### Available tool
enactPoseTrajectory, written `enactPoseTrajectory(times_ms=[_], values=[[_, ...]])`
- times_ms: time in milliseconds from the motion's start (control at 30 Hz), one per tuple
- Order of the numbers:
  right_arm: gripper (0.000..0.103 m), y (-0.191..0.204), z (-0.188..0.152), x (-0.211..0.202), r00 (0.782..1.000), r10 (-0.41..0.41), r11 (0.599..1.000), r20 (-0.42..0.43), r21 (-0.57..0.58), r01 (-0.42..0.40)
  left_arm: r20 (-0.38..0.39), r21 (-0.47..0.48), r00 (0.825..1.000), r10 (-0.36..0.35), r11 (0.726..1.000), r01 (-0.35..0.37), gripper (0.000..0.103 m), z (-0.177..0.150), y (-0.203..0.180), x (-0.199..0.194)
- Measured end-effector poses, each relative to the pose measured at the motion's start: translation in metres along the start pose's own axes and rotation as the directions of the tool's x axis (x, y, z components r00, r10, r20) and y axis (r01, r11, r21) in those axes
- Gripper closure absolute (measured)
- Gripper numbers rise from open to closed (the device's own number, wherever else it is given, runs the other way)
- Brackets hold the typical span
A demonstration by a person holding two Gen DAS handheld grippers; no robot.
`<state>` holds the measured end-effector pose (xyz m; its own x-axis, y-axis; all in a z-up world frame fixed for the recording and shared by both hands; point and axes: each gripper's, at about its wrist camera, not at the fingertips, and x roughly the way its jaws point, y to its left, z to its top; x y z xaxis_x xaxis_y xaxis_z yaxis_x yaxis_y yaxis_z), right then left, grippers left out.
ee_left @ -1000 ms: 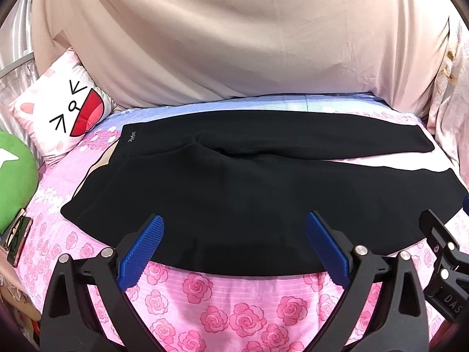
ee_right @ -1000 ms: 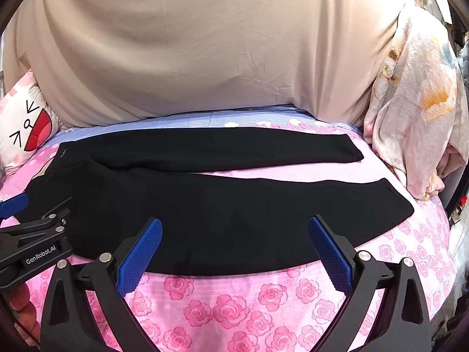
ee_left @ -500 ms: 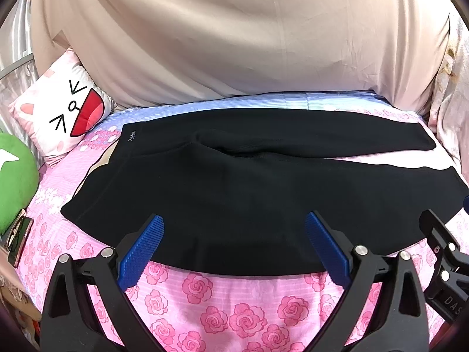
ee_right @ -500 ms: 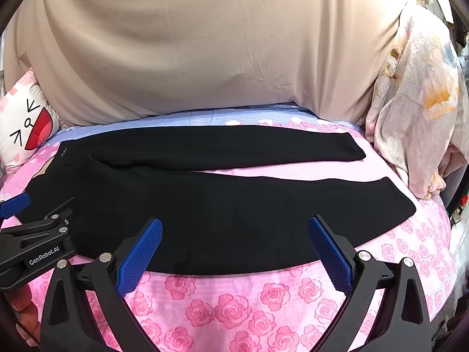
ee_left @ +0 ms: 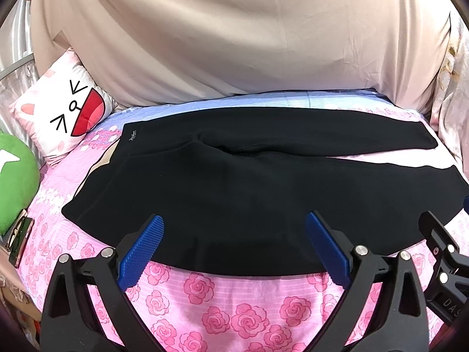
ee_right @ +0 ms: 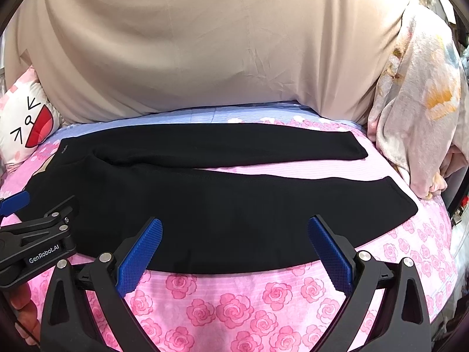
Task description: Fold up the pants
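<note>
Beige sheet (ee_left: 234,35): hangs as a backdrop behind the bed, filling the upper part of both views.

Bed (ee_left: 234,308): covered in a pink rose-print cover, with a pale blue striped band along the far edge.

Black pants (ee_left: 249,193): laid flat across the bed, lengthwise from side to side. Waistband lies to the left, with a small light logo near its far corner. The two legs run to the right and part into a narrow V, pink cover showing between them. The far leg is narrower and ends short of the right edge; the near leg is broader, its front edge close to both tools. No fold made yet.

Floral blanket (ee_right: 419,111): bunched at the right end of the bed, near the leg cuffs, apart from them.

Cartoon-face pillow (ee_left: 64,117): propped at the left end, just beyond the waistband. A green plush (ee_left: 14,182) sits beside it.

Left tool (ee_left: 233,246): jaws spread wide, blue pads empty, poised above the near edge of the pants at the seat area.

Right tool (ee_right: 234,246): jaws likewise wide apart, holding nothing, poised above the near leg's front edge. The two tools are side by side.
</note>
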<state>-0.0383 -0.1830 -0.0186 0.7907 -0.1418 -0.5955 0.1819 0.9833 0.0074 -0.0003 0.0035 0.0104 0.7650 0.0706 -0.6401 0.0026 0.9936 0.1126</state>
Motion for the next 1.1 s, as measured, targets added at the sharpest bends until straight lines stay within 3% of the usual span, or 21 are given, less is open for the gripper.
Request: enactPoseTrajectory(times_ms=[800,1000,1100], values=[[0.005,-0.003,-0.001,0.017,1.0,0.0,1.0,-0.029,0.009,0.0,-0.023,0.003,1.0,0.007,1.0,-0.007,0.008,0.003,0.001,0.018],[0.005,-0.045,0.008,0.046,0.997,0.035,0.998,-0.062,0.053,-0.032,-0.01,0.009,0.999,0.032,0.999,-0.032,0.008,0.012,0.009,0.032],[0.005,-0.088,0.024,0.072,0.997,-0.025,0.999,-0.073,0.037,0.027,0.004,0.011,0.999,0.053,0.999,-0.053,0.008,0.02,0.018,0.041]])
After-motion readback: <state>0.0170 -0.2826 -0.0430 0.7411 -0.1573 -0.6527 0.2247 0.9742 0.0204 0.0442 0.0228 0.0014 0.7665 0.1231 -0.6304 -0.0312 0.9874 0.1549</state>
